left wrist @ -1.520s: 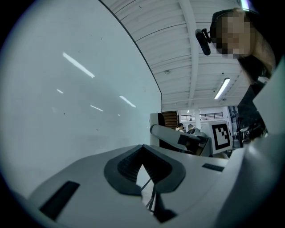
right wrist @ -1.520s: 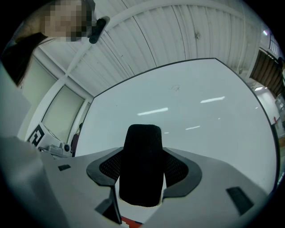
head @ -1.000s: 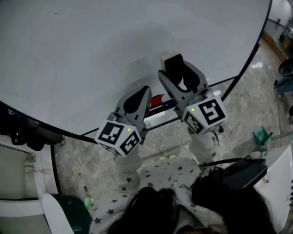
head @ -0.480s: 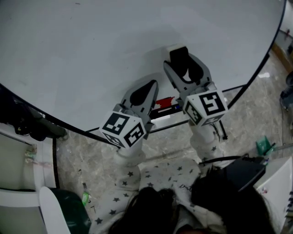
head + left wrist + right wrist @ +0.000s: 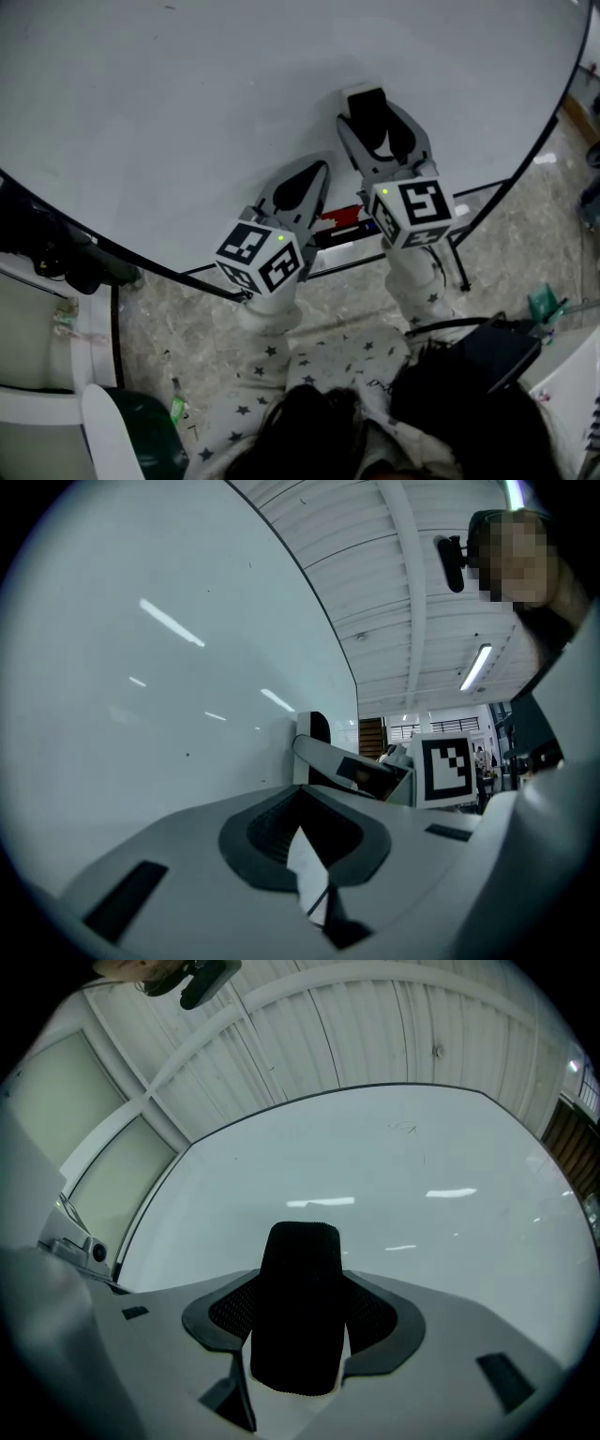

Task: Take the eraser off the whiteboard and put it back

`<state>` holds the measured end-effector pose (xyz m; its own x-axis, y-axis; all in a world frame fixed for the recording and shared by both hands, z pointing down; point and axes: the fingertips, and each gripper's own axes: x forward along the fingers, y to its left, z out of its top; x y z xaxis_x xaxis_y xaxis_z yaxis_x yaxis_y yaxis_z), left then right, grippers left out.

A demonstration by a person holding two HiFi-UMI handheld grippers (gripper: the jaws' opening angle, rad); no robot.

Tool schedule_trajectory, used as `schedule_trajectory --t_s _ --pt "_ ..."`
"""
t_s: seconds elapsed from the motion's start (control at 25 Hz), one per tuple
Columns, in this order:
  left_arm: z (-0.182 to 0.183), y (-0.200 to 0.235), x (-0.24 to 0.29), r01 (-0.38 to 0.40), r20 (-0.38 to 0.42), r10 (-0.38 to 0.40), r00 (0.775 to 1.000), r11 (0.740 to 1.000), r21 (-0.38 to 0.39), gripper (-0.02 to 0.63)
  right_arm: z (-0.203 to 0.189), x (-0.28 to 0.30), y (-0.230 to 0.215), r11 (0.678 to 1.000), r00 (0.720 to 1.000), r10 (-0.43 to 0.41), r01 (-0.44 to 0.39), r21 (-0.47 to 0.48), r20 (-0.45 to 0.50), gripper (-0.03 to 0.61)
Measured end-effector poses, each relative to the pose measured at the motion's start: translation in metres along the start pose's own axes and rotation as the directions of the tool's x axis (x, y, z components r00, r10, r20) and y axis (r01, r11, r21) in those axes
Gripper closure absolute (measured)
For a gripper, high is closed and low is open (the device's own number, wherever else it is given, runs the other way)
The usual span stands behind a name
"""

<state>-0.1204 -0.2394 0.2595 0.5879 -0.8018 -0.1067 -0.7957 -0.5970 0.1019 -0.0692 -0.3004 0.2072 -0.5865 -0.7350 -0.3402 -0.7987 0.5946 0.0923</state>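
The black eraser (image 5: 367, 111) is clamped between the jaws of my right gripper (image 5: 370, 114), and its far end is close against the whiteboard (image 5: 187, 103); I cannot tell whether it touches. In the right gripper view the eraser (image 5: 298, 1316) stands upright between the jaws, with the board behind it. My left gripper (image 5: 317, 171) hovers lower and to the left in front of the board, its jaws shut and empty. The left gripper view shows the right gripper (image 5: 366, 772) with the eraser (image 5: 317, 728) beside the board.
Below the board runs a marker tray (image 5: 330, 255) holding a red marker (image 5: 342, 216) and a dark one (image 5: 339, 234). A green bin (image 5: 141, 431) stands at the lower left and a dark bag (image 5: 487, 361) at the lower right. A black clamp (image 5: 56, 258) grips the board's left edge.
Both grippers have drifted slightly right and up along the board. The right one still holds the eraser, and the left one stays shut.
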Motion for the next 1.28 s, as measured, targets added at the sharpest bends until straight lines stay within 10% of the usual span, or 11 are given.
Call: schedule_trajectory --t_s 1.28 --pt "-0.0046 -0.0017 0.0035 0.024 0.0 -0.024 1.0 0.999 -0.037 0.612 0.0039 0.0008 -0.0044 0.978 0.992 -0.117 0.123 -0.169 0.043 0.305"
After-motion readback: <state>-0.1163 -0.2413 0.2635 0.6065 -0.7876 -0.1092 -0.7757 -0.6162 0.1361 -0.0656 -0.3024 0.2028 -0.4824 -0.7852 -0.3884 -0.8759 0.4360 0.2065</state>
